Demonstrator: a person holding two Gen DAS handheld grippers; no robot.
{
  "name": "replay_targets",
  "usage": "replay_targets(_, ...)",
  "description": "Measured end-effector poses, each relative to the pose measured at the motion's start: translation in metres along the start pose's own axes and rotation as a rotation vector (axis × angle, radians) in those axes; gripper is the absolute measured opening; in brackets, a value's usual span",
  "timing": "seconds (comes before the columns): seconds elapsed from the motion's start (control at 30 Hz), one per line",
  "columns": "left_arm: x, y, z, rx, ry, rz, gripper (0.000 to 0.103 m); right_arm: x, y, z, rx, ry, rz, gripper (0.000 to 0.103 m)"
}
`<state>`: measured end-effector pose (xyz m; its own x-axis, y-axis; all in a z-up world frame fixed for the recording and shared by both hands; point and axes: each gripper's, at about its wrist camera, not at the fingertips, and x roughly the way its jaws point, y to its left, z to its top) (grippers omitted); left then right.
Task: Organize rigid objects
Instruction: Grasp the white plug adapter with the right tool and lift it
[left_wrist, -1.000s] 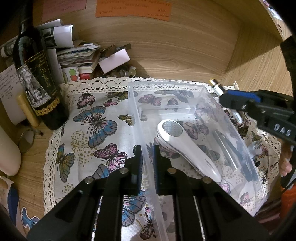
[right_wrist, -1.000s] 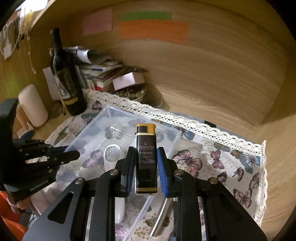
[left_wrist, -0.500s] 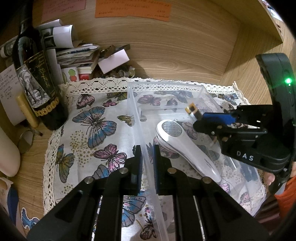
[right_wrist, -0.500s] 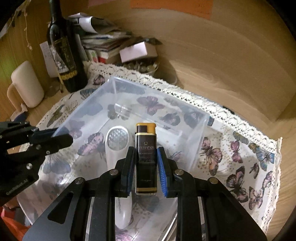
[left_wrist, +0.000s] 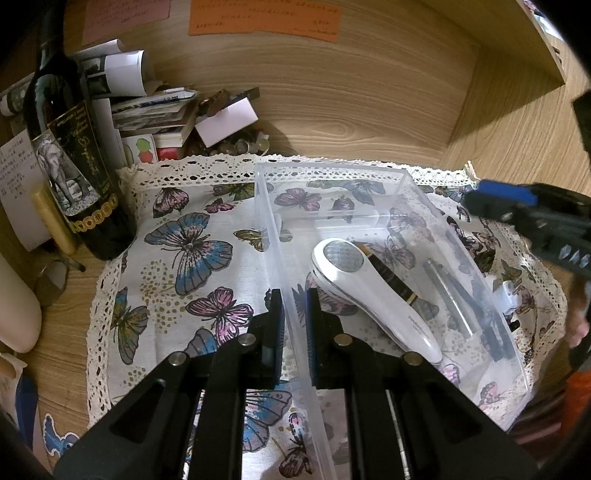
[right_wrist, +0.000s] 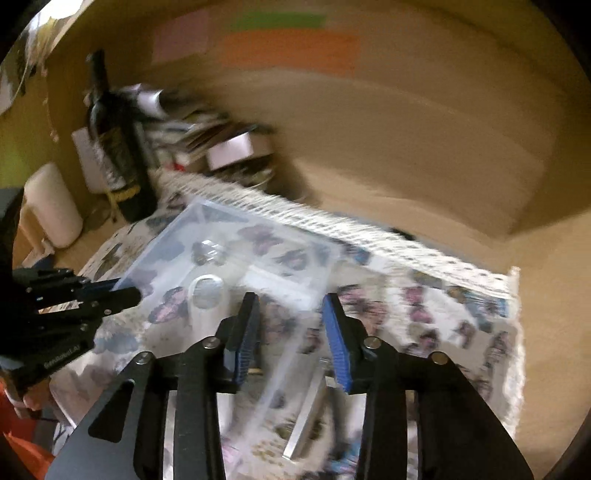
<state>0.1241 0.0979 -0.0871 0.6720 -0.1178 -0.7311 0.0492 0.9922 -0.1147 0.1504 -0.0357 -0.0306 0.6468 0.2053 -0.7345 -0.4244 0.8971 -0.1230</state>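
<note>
A clear plastic box sits on a butterfly cloth. My left gripper is shut on the box's near left wall. Inside lies a white handheld device, and a black and gold lighter rests just behind it. My right gripper hovers over the box's right rim, blurred by motion. In the right wrist view its jaws are opening with nothing between them, above the box and the white device. The left gripper shows there at the left.
A dark wine bottle stands at the cloth's back left, by stacked papers and a dish of small items. Slim dark and silver sticks lie along the box's right wall. A wooden wall closes the back and right.
The right gripper brought the black and gold lighter over the box and let it go; the lighter now lies beside the white device. The right gripper has pulled back right, jaws wider. The left gripper stayed put.
</note>
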Motion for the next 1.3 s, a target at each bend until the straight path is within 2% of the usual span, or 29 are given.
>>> replay_targets(0.23, 0.000, 0.002, 0.000, 0.000, -0.003, -0.002, 0.010, -0.034, -0.042, -0.026, 0.102, -0.046, -0.142, 0.045)
replay_targets(0.43, 0.000, 0.002, 0.001, 0.003, -0.004, 0.001, 0.010, -0.036, -0.064, -0.060, 0.173, -0.001, -0.219, 0.051)
replay_targets(0.73, 0.001, 0.001, 0.001, 0.001, -0.005, -0.002, 0.010, -0.012, -0.073, -0.112, 0.285, 0.098, -0.216, 0.053)
replay_targets(0.9, 0.001, 0.001, 0.000, 0.003, -0.009, 0.001, 0.010, -0.002, -0.080, -0.128, 0.340, 0.130, -0.202, 0.053)
replay_targets(0.97, 0.001, 0.001, 0.000, 0.002, -0.009, 0.001, 0.010, -0.001, -0.079, -0.131, 0.344, 0.131, -0.193, 0.038)
replay_targets(1.3, 0.001, 0.003, 0.001, 0.005, -0.010, 0.001, 0.010, -0.009, -0.067, -0.120, 0.336, 0.079, -0.159, 0.037)
